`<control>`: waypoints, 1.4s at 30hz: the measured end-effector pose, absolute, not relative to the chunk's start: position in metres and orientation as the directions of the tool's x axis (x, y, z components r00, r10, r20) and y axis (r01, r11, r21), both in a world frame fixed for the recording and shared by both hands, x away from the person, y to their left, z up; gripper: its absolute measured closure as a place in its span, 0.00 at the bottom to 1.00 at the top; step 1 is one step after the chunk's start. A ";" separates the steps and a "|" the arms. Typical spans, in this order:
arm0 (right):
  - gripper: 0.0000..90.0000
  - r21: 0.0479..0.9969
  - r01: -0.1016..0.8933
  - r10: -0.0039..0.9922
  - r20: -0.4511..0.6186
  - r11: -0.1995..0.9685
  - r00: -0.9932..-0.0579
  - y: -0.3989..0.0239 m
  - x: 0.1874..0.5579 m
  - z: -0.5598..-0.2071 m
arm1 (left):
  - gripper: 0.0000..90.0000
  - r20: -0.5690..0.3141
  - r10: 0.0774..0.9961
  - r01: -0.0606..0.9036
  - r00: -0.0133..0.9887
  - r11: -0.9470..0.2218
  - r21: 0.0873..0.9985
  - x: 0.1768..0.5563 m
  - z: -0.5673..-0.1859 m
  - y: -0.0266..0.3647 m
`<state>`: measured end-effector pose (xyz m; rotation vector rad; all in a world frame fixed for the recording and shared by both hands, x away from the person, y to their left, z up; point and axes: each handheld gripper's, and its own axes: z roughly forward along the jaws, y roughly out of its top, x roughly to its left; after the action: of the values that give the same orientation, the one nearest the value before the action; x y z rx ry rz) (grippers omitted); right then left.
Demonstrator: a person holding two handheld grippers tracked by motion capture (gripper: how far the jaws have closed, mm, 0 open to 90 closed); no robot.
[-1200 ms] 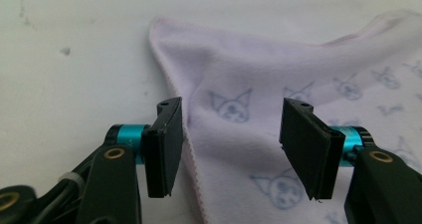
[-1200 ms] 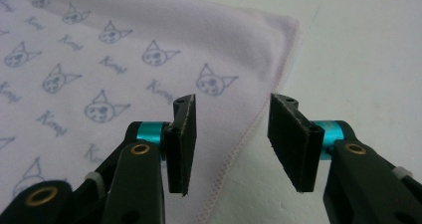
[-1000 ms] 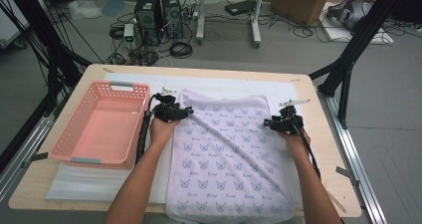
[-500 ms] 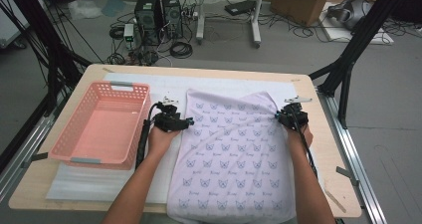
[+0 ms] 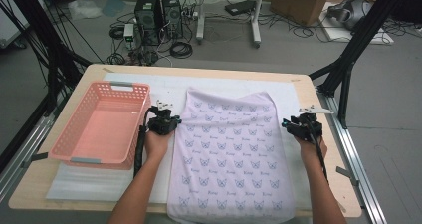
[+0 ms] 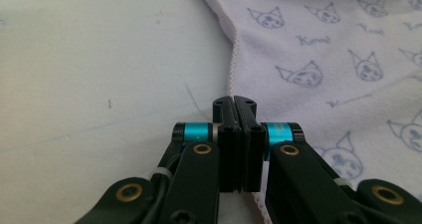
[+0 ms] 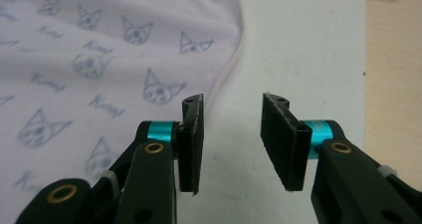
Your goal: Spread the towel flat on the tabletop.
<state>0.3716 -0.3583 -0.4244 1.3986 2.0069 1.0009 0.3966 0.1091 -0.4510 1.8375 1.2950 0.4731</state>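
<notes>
A: Where's the cloth?

B: Spread flat between both grippers. Its hemmed edge runs into the left gripper, whose jaws have just been closing and now pinch that hem.

A: And the right gripper?

B: Just off the cloth's other edge, jaws parted, lately widening, nothing between them. The pink basket sits beyond the left gripper.

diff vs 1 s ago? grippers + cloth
The left gripper has just closed its fingers on the left hem of the printed cloth. The right gripper has slid outward off the cloth to the bare mat beside its right edge; its jaws have just been opening, nothing between them. The cloth lies flat as before, and the pink basket has not moved.
</notes>
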 end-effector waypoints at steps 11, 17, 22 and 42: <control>0.62 0.785 0.570 0.890 0.053 0.243 -0.453 -0.354 0.312 -0.440 | 0.49 -0.240 0.823 0.625 0.514 -0.168 0.763 0.339 -0.448 0.117; 0.62 0.779 0.573 0.877 0.066 0.253 -0.477 -0.355 0.285 -0.442 | 0.49 -0.289 0.800 0.624 0.526 -0.132 0.771 0.305 -0.452 0.129; 0.64 0.768 0.580 0.860 0.075 0.274 -0.505 -0.353 0.269 -0.442 | 0.50 -0.301 0.787 0.624 0.539 -0.133 0.770 0.286 -0.452 0.133; 0.98 0.721 0.640 0.869 0.107 0.267 -0.482 -0.359 0.242 -0.443 | 0.97 -0.282 0.800 0.624 0.529 -0.142 0.769 0.245 -0.455 0.139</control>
<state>0.2416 -0.3585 -0.4430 1.3838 2.2317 1.0421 0.2446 0.1388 -0.4550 1.8515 1.1744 0.2417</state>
